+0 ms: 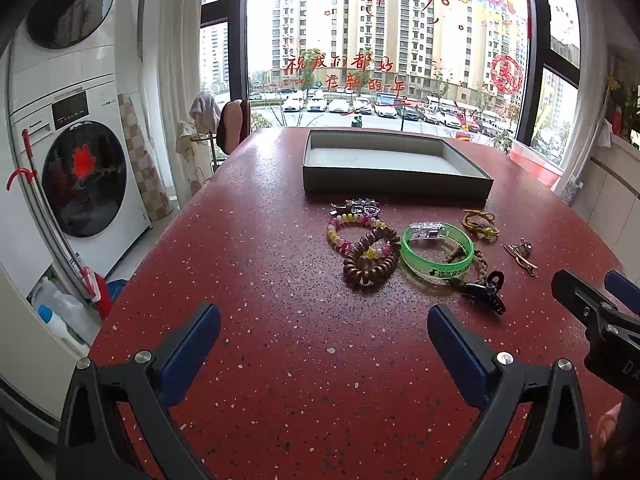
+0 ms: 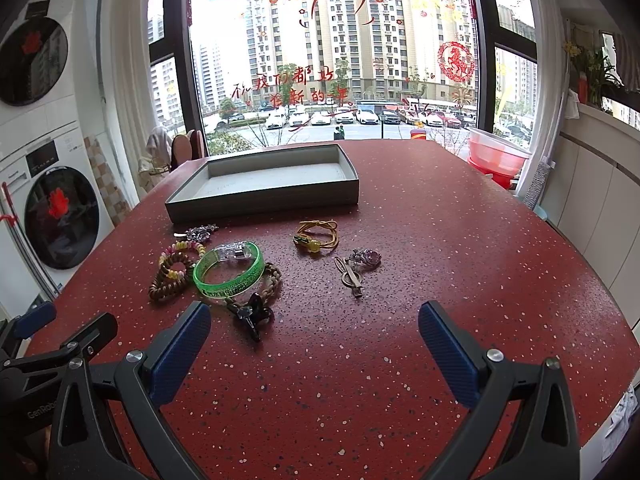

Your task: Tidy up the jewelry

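Observation:
A shallow grey box (image 1: 394, 186) (image 2: 264, 202) lies empty on the far part of the red speckled table (image 1: 280, 260) (image 2: 440, 240). In front of it lies loose jewelry: a green bangle (image 1: 438, 270) (image 2: 228, 282), a brown wooden bead bracelet (image 1: 370, 258) (image 2: 164, 284), a pink and yellow bead bracelet (image 1: 334, 236) (image 2: 182, 247), a yellow cord bracelet (image 1: 480, 224) (image 2: 316, 236), a metal hair clip (image 1: 520, 254) (image 2: 354, 274), a black claw clip (image 1: 484, 292) (image 2: 250, 314) and a sparkly clip (image 1: 356, 206) (image 2: 198, 233). My left gripper (image 1: 324, 340) is open and empty, short of the pile. My right gripper (image 2: 314, 338) is open and empty too, near the black claw clip.
Stacked washing machines (image 1: 80, 152) stand left of the table, with detergent bottles (image 1: 56, 312) on the floor. A chair (image 1: 234, 124) sits at the far left corner. Red basins (image 2: 498, 156) stand at the far right, cabinets (image 2: 592, 204) along the right wall.

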A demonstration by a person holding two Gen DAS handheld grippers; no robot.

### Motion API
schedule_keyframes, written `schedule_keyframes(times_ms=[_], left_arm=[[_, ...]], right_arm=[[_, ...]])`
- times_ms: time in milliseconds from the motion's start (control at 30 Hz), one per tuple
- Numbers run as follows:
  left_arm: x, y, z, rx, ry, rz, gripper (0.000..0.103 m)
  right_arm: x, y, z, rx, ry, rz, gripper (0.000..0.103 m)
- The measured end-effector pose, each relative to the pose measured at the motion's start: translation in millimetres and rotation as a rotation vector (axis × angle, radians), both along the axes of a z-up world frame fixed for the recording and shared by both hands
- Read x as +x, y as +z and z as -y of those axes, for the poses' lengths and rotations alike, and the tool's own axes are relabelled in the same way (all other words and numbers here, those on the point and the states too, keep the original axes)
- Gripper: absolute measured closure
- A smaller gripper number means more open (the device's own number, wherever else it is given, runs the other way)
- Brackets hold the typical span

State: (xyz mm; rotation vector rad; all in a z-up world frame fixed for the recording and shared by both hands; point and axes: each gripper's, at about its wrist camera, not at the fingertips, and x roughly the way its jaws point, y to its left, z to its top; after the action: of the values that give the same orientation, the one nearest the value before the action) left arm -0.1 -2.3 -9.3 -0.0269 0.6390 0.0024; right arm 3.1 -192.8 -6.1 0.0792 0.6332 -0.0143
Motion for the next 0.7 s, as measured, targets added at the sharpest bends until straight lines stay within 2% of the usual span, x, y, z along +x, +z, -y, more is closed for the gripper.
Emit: schedule_keyframes(times_ms=[700], left_arm=[[-0.9, -1.5, 0.6, -0.002, -0.004, -0.01, 0.0]], right_arm=[[-0.2, -0.5, 0.3, 0.003, -0.001, 0.0, 0.0]])
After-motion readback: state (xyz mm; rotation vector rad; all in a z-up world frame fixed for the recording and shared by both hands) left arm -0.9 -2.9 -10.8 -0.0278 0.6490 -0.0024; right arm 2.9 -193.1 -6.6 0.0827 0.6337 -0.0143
